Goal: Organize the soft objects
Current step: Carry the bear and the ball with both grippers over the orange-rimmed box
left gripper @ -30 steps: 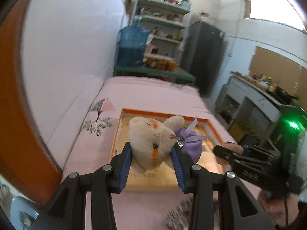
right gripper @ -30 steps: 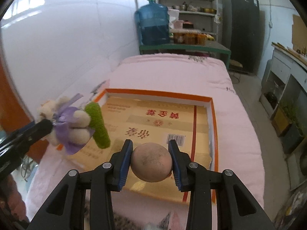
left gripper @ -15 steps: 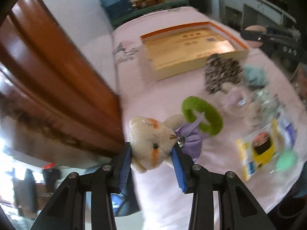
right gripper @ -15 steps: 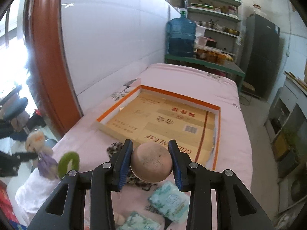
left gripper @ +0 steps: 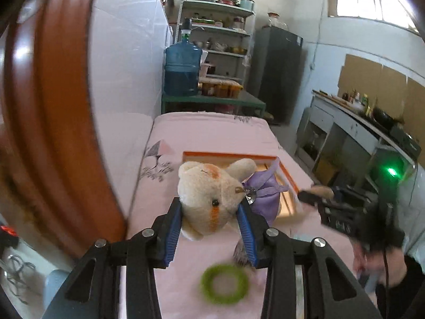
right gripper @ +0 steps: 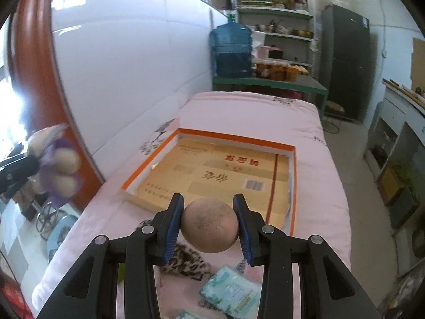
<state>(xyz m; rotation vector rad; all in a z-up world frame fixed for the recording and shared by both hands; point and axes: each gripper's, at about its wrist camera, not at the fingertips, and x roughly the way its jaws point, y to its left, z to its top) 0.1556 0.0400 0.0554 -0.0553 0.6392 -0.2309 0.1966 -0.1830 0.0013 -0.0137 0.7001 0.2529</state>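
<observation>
My left gripper (left gripper: 211, 212) is shut on the head of a cream teddy bear (left gripper: 207, 196) in a purple dress (left gripper: 265, 198), held above the pink cover. A green fuzzy ring (left gripper: 224, 283) shows blurred below the jaws, apart from the bear. My right gripper (right gripper: 209, 220) is shut on a brown soft ball (right gripper: 209, 228), just short of the orange-rimmed box (right gripper: 236, 135) lined with cardboard. In the right wrist view the bear (right gripper: 59, 164) hangs at the far left. In the left wrist view the right gripper (left gripper: 308, 195) is beside the box's right corner.
A leopard-print cloth (right gripper: 183, 263) and tissue packs (right gripper: 231, 292) lie on the pink bed cover (right gripper: 313, 186) under the right gripper. A white wall and red-brown door frame (left gripper: 47, 133) run along the left. A water jug (right gripper: 231, 50) and shelves stand beyond the bed.
The left view swung down over the bed's near end and back toward the box. The green ring left the bear's side and now shows below it. Both grips held.
</observation>
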